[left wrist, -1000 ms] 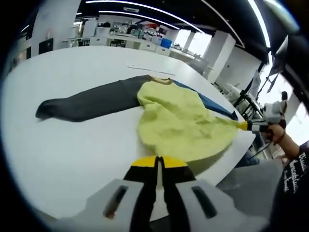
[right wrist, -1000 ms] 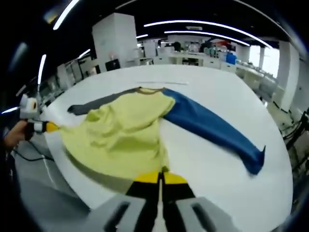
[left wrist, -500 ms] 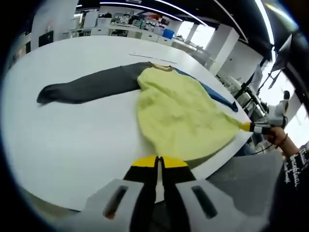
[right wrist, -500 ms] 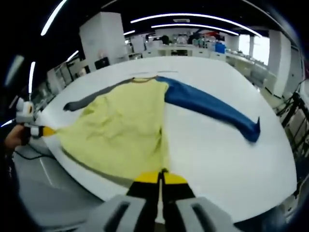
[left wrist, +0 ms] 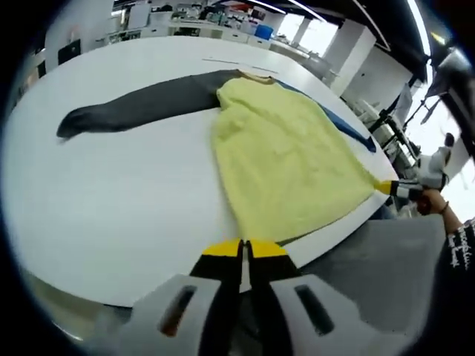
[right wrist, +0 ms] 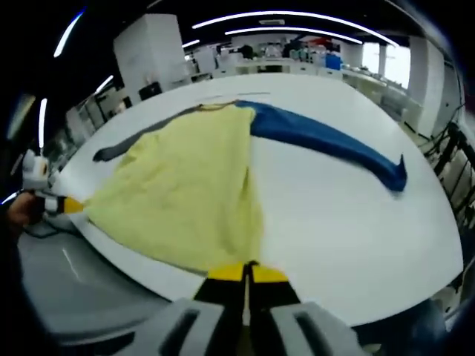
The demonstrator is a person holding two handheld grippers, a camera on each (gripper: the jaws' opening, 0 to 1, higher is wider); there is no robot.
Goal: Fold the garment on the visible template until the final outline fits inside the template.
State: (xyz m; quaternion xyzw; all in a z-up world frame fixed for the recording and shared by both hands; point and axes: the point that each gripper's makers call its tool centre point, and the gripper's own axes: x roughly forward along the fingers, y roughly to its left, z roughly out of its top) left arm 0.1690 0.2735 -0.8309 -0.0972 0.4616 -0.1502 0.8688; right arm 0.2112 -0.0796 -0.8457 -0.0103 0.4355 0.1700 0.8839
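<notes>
Garment point(left wrist: 286, 159), long-sleeved: yellow body, one grey sleeve point(left wrist: 141, 107), one blue sleeve point(right wrist: 326, 141), spread flat on white table point(left wrist: 111, 208), hem at the near edge. Left gripper point(left wrist: 243, 248): jaws pressed together on one hem corner, yellow tips meeting over the cloth. Right gripper point(right wrist: 246, 273): jaws likewise closed on the opposite hem corner. Hem drawn taut between them. Office desks beyond the table
</notes>
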